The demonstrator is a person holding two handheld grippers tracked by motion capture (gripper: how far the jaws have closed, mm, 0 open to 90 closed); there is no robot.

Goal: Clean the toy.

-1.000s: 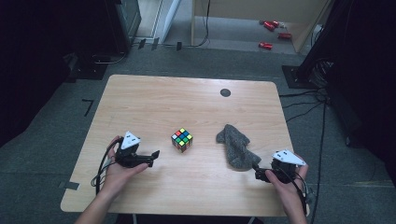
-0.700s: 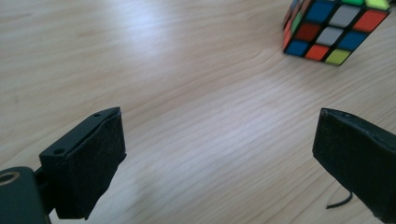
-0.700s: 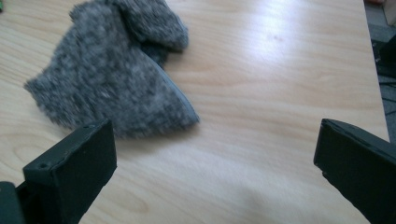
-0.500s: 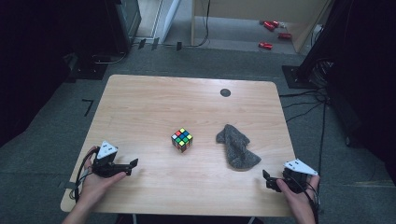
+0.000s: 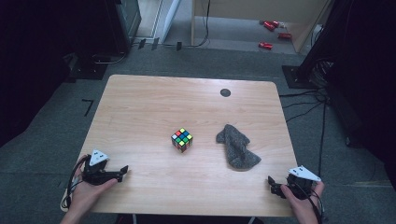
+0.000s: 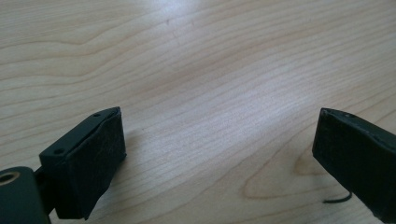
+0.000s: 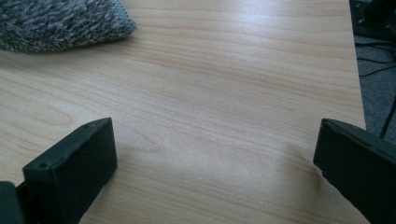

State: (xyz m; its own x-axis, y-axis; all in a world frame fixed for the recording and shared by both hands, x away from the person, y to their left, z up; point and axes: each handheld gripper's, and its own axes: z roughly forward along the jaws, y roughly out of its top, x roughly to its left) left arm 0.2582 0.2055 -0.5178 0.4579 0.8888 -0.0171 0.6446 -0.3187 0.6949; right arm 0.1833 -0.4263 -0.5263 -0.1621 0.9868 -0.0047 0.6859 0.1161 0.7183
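Observation:
A scrambled colour cube (image 5: 182, 140) sits near the middle of the wooden table (image 5: 154, 102). To its right lies a crumpled grey cloth (image 5: 237, 149), whose fuzzy edge also shows in the right gripper view (image 7: 56, 21) at the top left. My left gripper (image 5: 122, 171) rests at the table's near left corner, well short of the cube. Over bare wood, its jaws (image 6: 217, 121) stand wide apart with nothing between them. My right gripper (image 5: 273, 185) is at the near right edge, just in front of the cloth. It is open (image 7: 214, 126) and holds nothing.
A small black disc (image 5: 225, 92) is set into the table near its far right side. The table's right edge (image 7: 357, 70) runs close beside my right gripper, with cables on the floor beyond. Red items (image 5: 271, 28) lie on the far floor.
Both grippers have drawn back toward the near edge and outward, the left away from the cube, the right away from the cloth. Cube and cloth have not moved.

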